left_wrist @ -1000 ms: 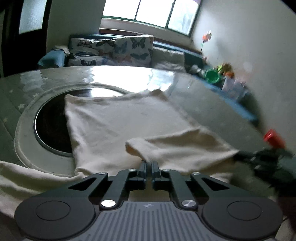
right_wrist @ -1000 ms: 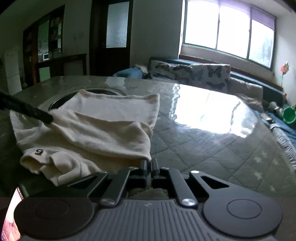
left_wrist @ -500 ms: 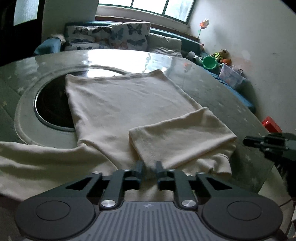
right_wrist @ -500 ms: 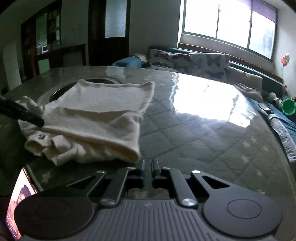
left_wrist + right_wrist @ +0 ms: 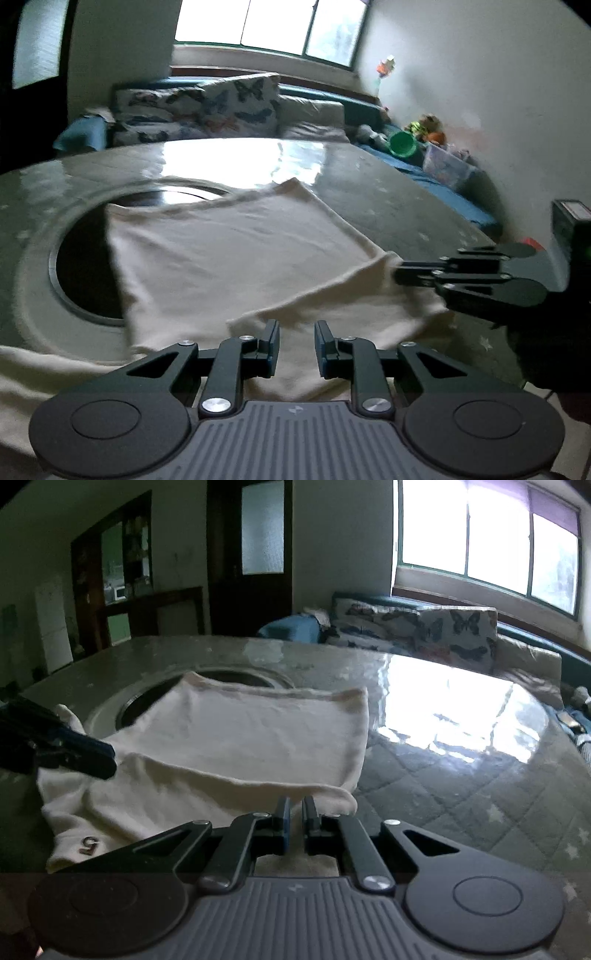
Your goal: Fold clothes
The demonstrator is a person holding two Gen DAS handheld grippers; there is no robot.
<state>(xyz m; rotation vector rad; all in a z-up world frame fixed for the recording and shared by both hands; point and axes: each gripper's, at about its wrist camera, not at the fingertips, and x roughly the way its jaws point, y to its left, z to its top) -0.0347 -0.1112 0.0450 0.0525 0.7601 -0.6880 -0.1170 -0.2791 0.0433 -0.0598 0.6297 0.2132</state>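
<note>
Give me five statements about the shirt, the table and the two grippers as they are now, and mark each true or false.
1. The left gripper is open. True.
2. The cream shirt hangs on a rack. False: it lies on the table.
3. A small "5" tag shows on the shirt. True.
4. The shirt is dark blue. False: it is cream.
5. The shirt's far edge overlaps the dark round inset in the table. True.
</note>
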